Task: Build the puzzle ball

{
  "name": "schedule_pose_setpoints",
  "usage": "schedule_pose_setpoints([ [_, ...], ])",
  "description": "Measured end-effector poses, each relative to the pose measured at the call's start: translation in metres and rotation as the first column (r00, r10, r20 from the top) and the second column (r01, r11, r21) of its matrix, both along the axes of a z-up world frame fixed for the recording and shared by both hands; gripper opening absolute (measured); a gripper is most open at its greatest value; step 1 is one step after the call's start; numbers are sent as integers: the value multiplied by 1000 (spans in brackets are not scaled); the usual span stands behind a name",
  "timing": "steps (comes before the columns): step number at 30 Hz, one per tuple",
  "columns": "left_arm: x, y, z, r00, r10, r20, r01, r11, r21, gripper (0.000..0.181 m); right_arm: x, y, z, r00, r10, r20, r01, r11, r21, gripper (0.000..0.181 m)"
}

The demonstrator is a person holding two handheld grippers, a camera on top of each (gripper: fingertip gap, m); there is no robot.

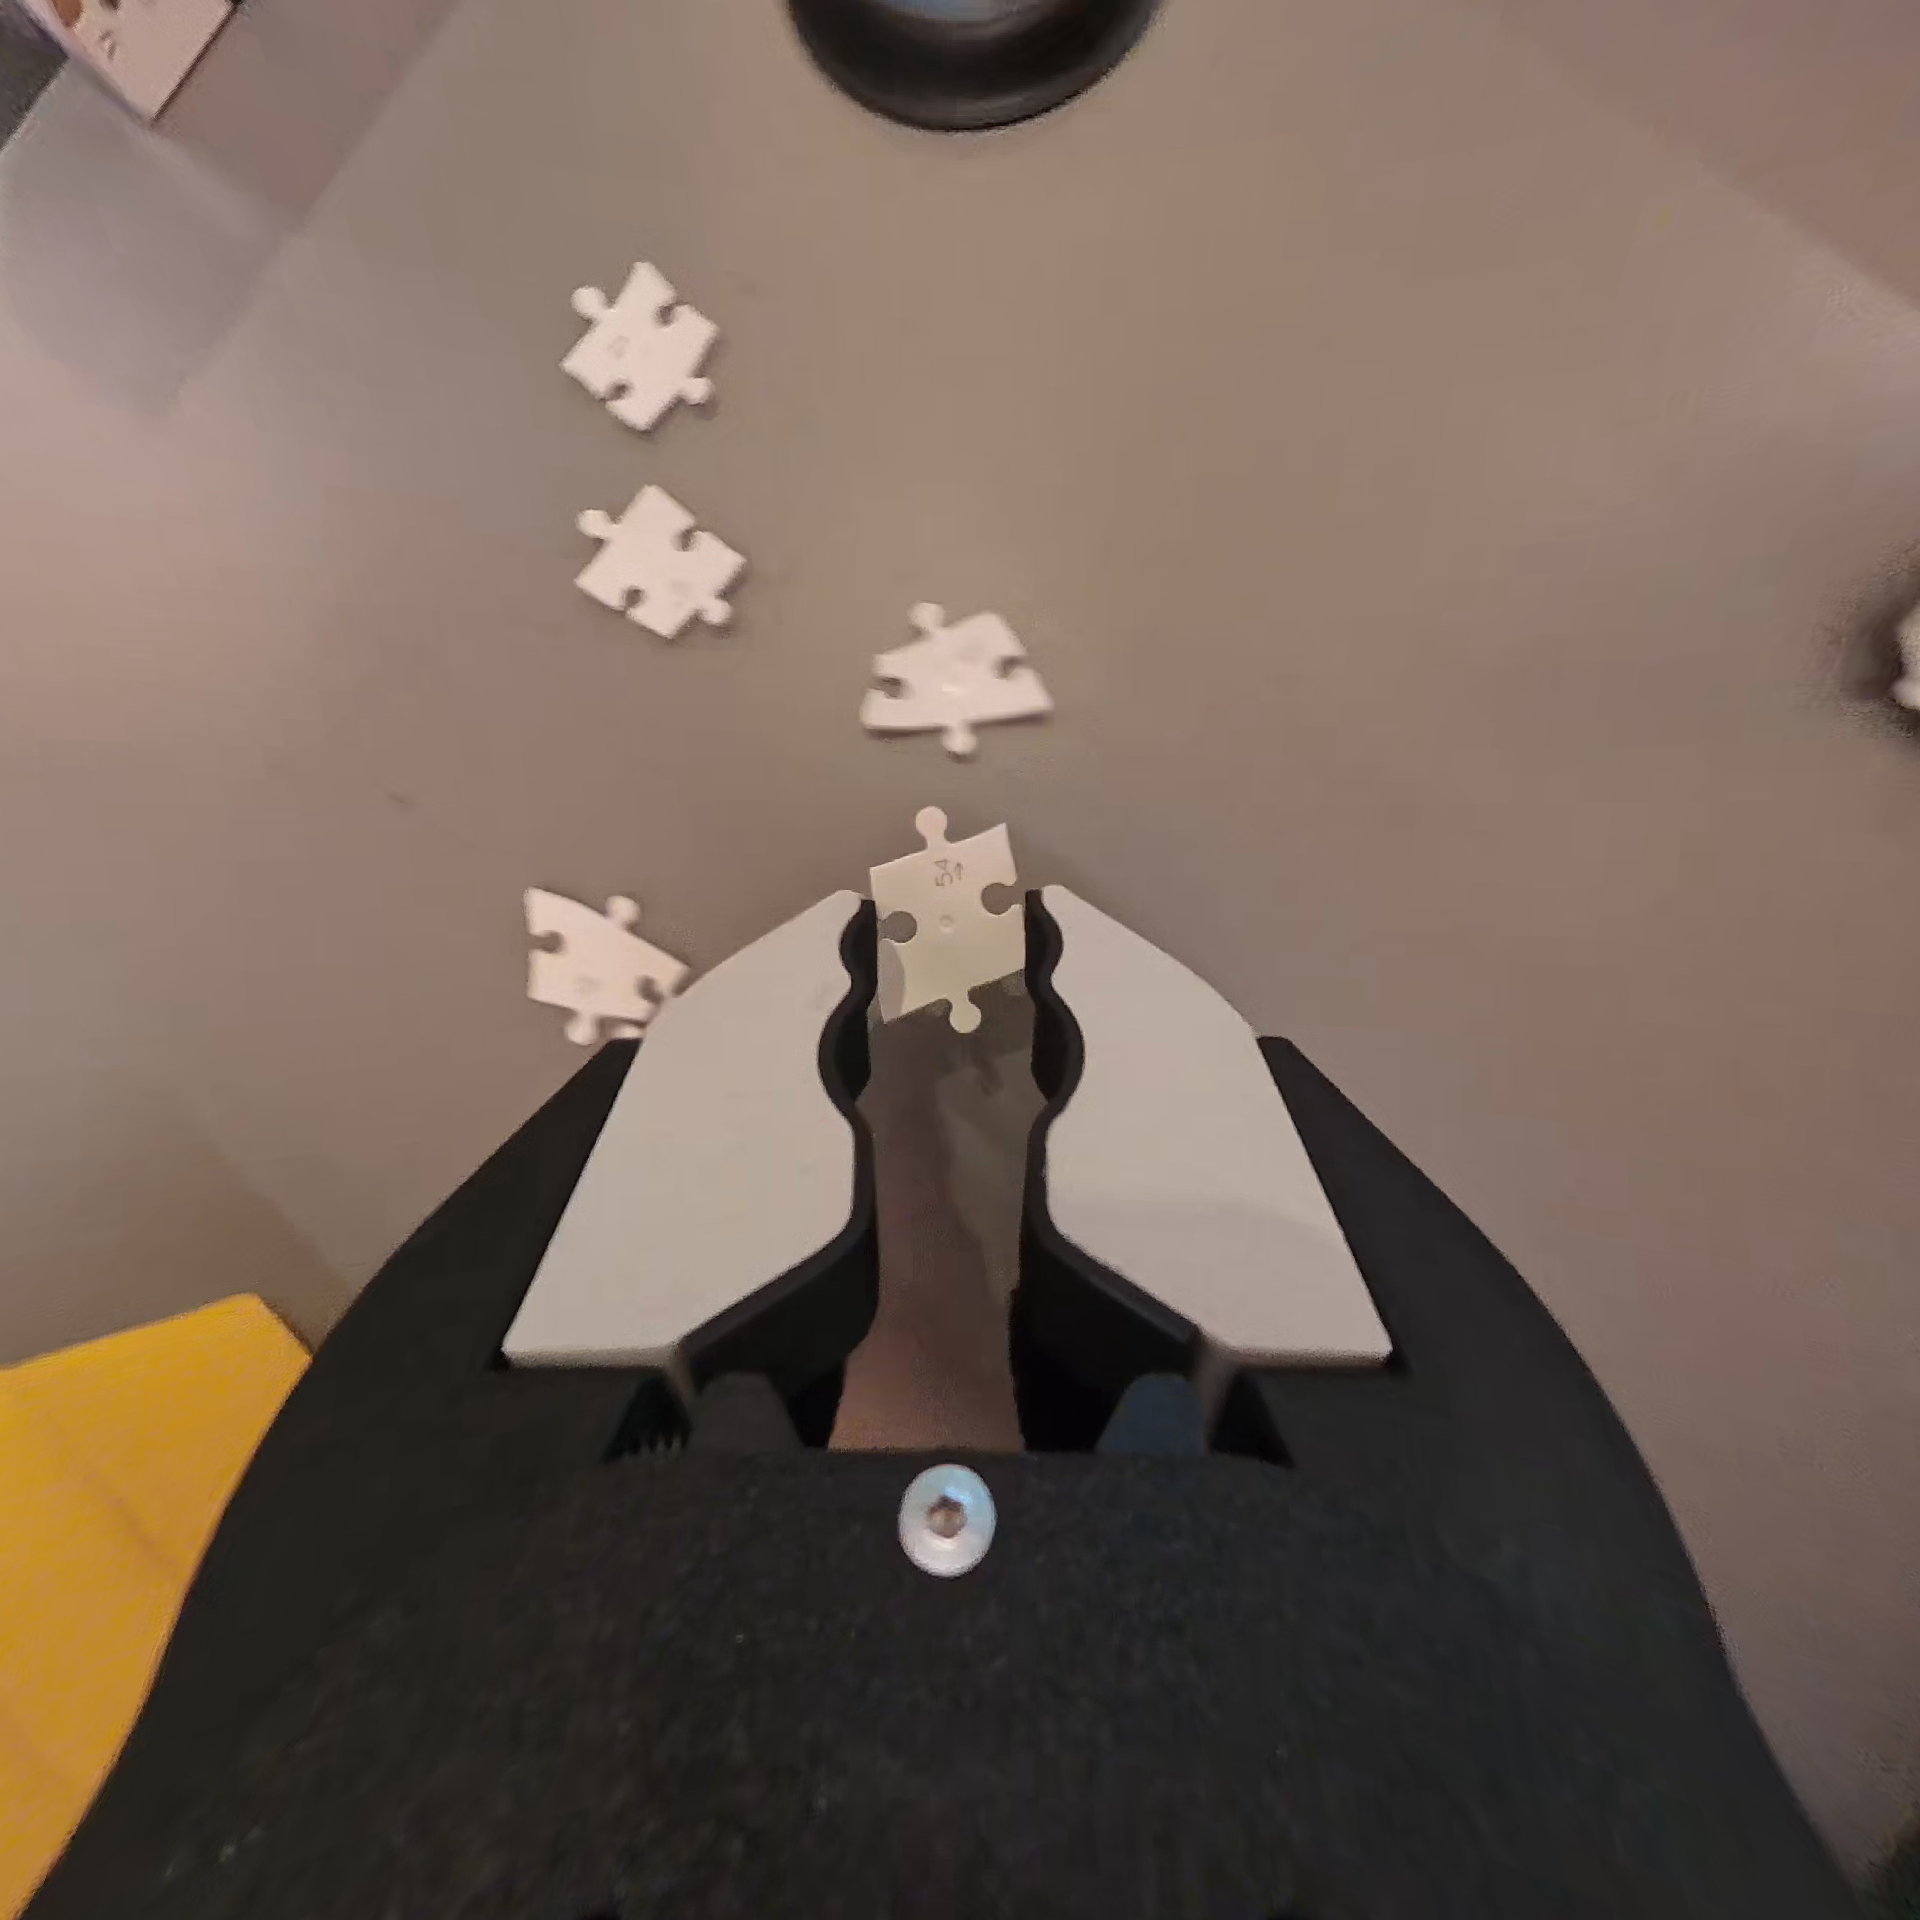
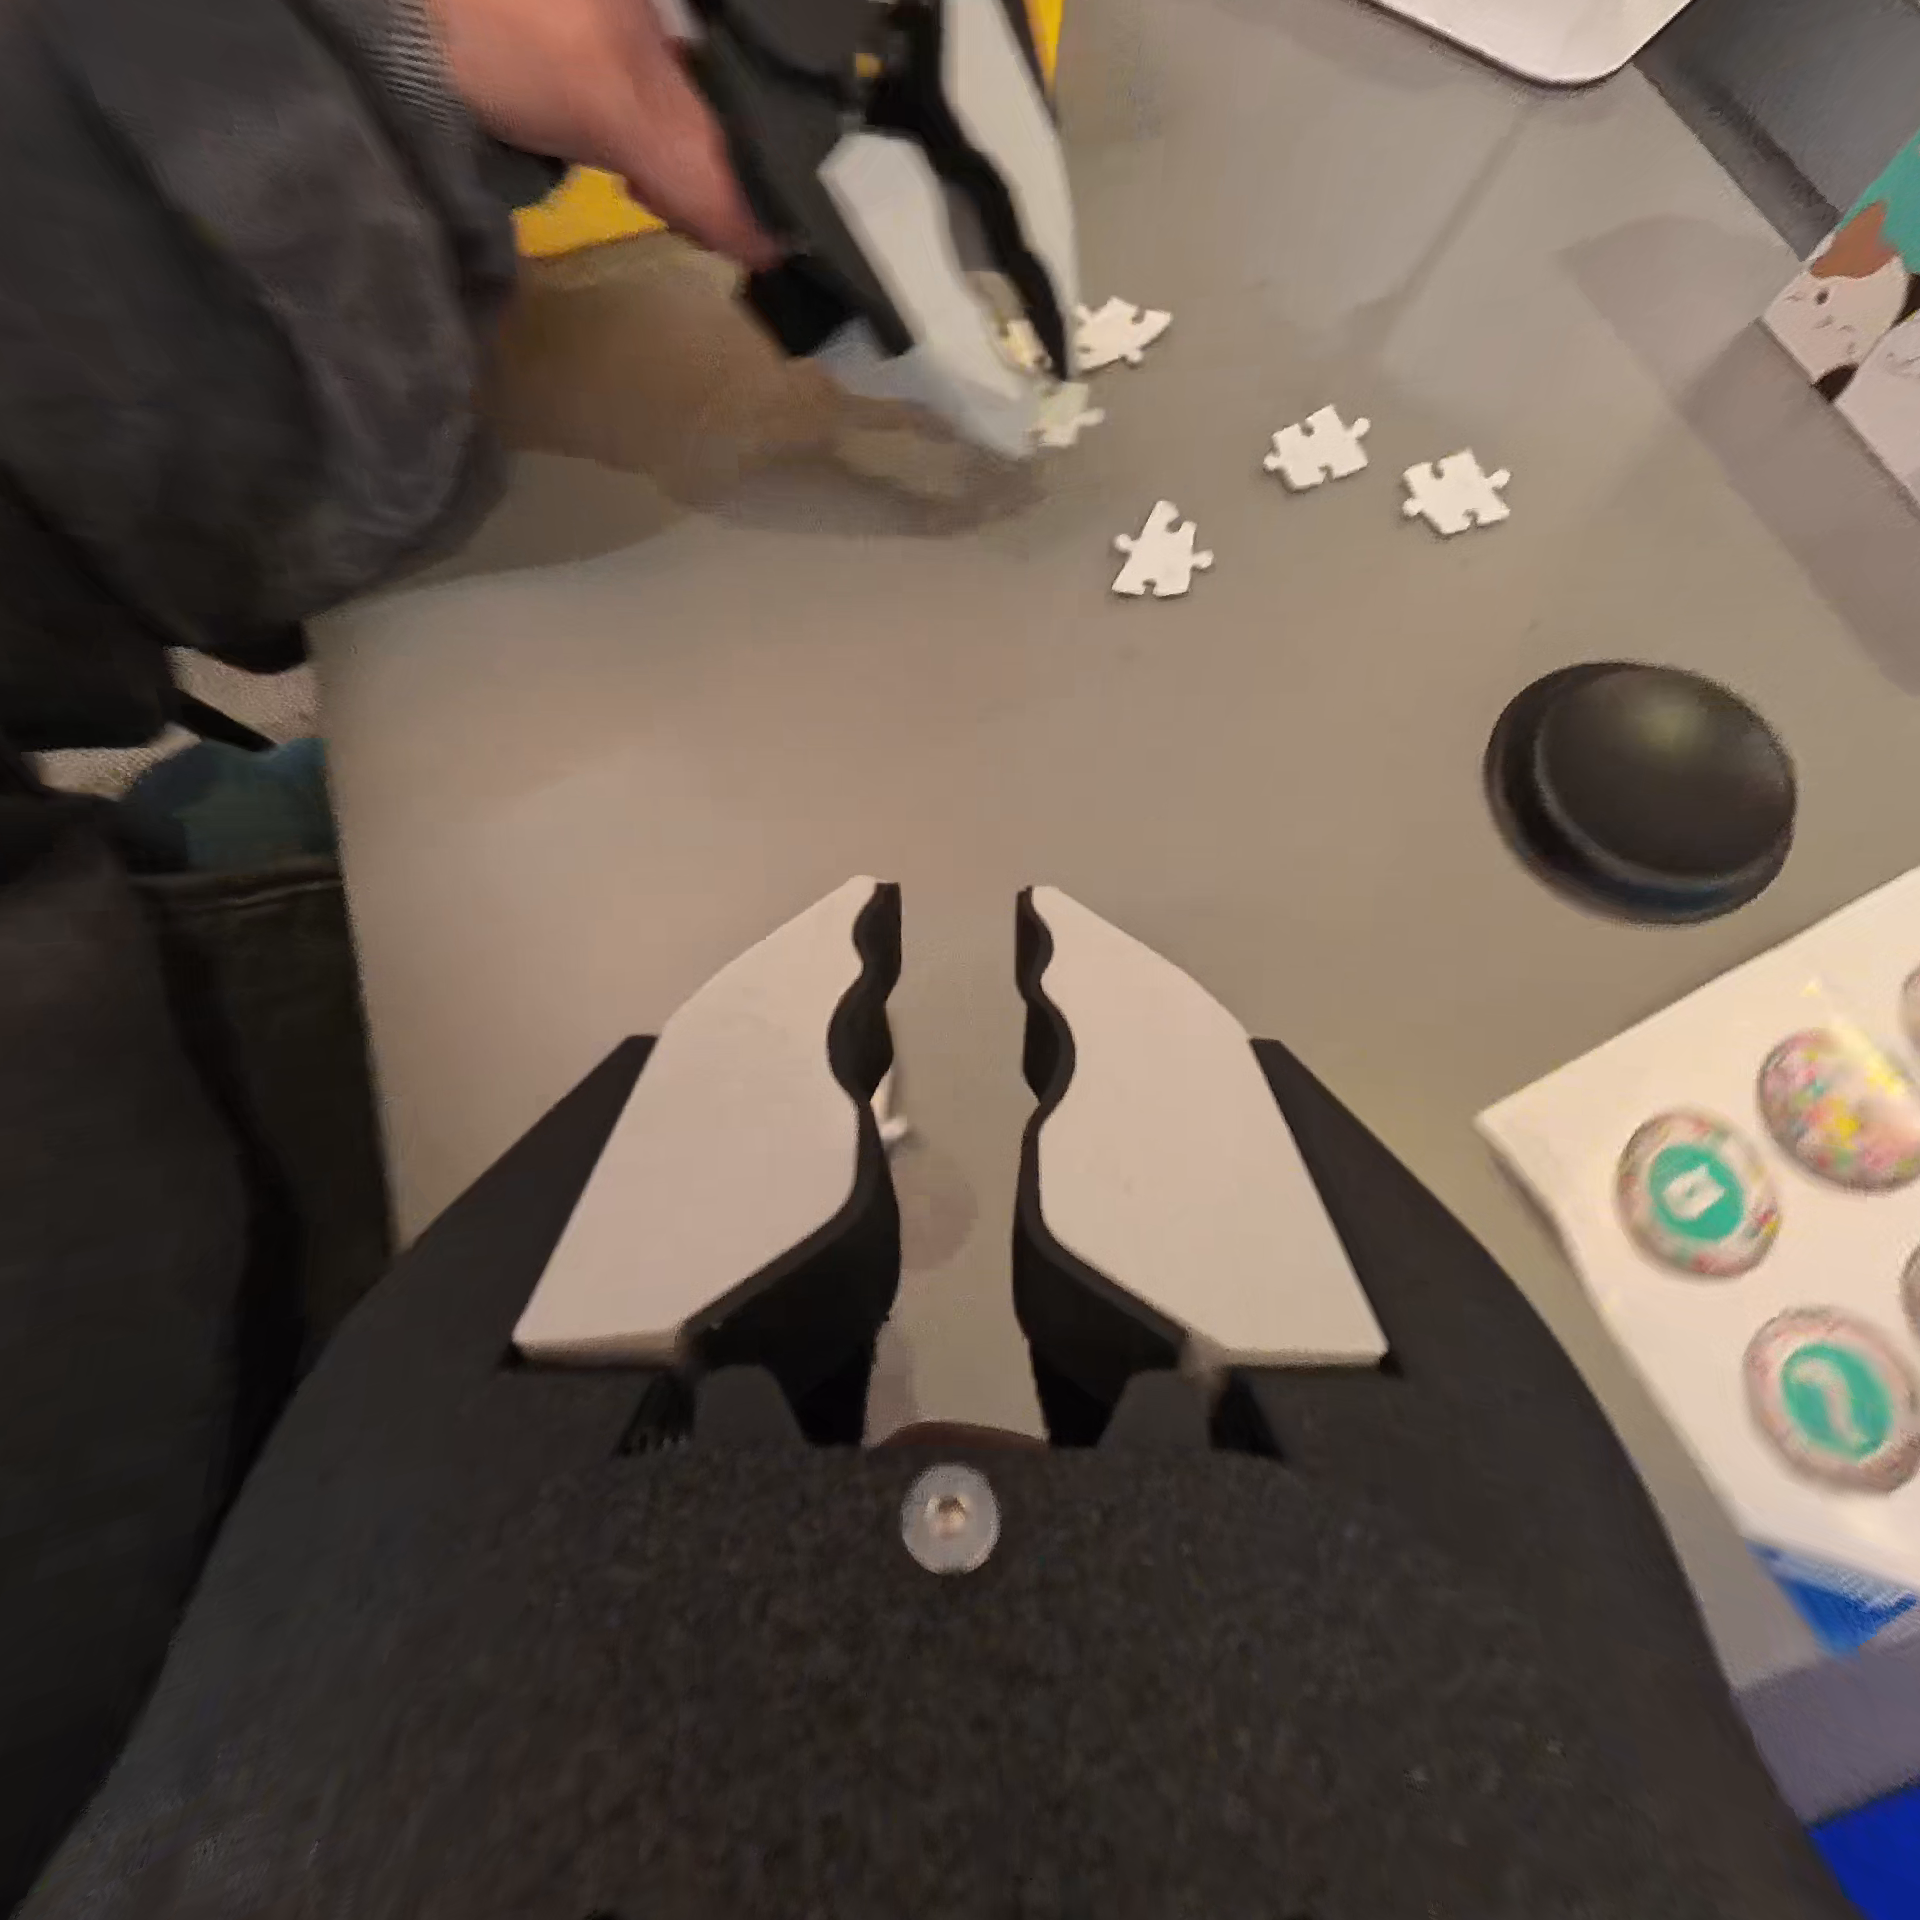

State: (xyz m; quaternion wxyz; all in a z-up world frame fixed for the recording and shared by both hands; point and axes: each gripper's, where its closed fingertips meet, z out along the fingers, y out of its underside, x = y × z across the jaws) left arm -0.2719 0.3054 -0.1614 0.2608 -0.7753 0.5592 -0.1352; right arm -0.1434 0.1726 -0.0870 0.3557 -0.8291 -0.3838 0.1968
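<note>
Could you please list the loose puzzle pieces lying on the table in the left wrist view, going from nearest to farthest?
Piece beside the left finger → wedge-shaped piece → middle left piece → farthest piece.

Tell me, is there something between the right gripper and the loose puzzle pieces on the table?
Nothing visible. Bare grey table lies between the open right gripper and the nearest loose puzzle piece. The black dome sits off to the side.

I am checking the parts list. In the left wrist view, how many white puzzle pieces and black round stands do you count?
Loose puzzle pieces: 4
Held puzzle piece, in left gripper: 1
Black round stand: 1
Total: 6; blurred white thing at right edge uncounted.
</note>
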Motion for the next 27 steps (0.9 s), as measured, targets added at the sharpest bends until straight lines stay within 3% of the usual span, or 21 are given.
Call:
schedule_pose_setpoints([
  [5,-11,-69,-1,998,-41,51,44,998,-48,26,-42,79,-38,990,89,112,-85,995,-44,28],
  [9,-20,-99,-3,993,-32,115,42,996,-80,26,-65,110,-78,960,192,205,-168,977,-131,26],
  [15,-29,-105,3,975,8,222,16,995,-103,26,-95,124,-93,941,284,185,-260,955,-145,25],
  [23,-42,-104,3,969,14,246,15,993,-114,27,-69,131,-99,921,273,278,-220,953,-207,25],
  [27,-46,-103,-4,974,15,225,11,993,-114,27,-92,120,-91,934,321,156,-281,931,-234,23],
])
